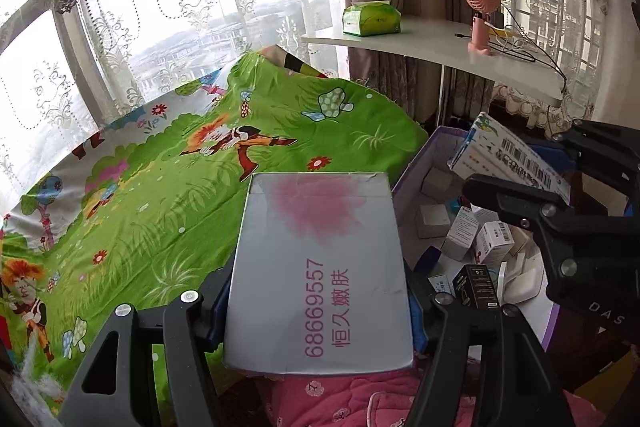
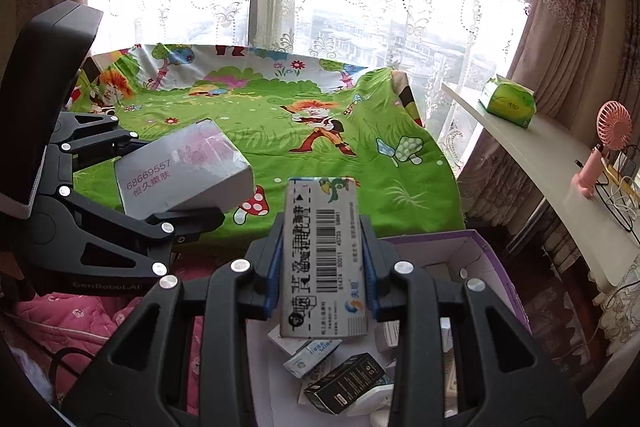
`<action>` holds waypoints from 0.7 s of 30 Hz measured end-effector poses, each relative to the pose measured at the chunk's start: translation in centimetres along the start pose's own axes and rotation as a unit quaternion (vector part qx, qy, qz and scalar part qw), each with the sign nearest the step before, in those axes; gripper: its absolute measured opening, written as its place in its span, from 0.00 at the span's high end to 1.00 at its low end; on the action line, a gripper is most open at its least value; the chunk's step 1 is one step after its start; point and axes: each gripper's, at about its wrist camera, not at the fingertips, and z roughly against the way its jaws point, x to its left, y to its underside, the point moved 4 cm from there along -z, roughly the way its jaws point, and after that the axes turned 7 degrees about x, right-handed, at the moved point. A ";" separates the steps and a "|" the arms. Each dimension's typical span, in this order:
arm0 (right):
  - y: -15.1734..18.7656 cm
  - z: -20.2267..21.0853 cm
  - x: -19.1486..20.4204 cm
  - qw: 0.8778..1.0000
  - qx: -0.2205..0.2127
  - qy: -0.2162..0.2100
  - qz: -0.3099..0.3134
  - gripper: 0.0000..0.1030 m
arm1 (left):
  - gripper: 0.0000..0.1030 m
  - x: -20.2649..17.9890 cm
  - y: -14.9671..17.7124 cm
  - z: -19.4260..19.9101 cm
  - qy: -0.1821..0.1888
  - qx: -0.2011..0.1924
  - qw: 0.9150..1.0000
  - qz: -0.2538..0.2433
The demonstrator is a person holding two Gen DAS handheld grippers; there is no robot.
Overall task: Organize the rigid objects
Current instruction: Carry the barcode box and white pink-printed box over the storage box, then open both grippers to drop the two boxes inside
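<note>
My left gripper (image 1: 320,311) is shut on a silver-grey box (image 1: 320,267) with a pink blotch and pink print, held above the near edge of the green cartoon cloth (image 1: 180,167). It also shows in the right wrist view (image 2: 184,171). My right gripper (image 2: 324,275) is shut on a slim white barcode box (image 2: 324,255), held over the purple-edged carton (image 2: 472,247). That box also shows in the left wrist view (image 1: 508,155), over the carton (image 1: 416,167).
The carton holds several small boxes, among them a black one (image 2: 344,383). A white shelf (image 1: 440,47) at the right carries a green tissue pack (image 1: 372,19) and a pink fan (image 1: 480,19) with cables. A pink quilt (image 1: 340,403) lies below.
</note>
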 end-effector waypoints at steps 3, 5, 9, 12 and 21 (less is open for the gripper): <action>1.1 -0.1 -2.0 1.000 0.012 0.017 -0.022 0.65 | 0.36 -2.3 -0.9 -1.0 0.016 -0.003 1.000 -0.012; 2.1 0.0 -3.4 0.999 0.020 0.027 -0.039 0.65 | 0.36 -3.7 -1.5 -1.5 0.027 -0.006 0.999 -0.017; 3.8 -0.1 -5.8 0.996 0.035 0.051 -0.061 0.65 | 0.36 -5.6 -2.4 -2.9 0.062 0.001 0.998 -0.009; 5.0 -0.5 -7.4 0.994 0.049 0.064 -0.079 0.65 | 0.36 -6.7 -2.7 -3.8 0.081 0.003 0.997 0.005; 6.8 -1.8 -8.8 0.989 0.084 0.080 -0.092 0.53 | 0.19 -9.1 -2.3 -2.2 0.051 -0.033 0.997 -0.038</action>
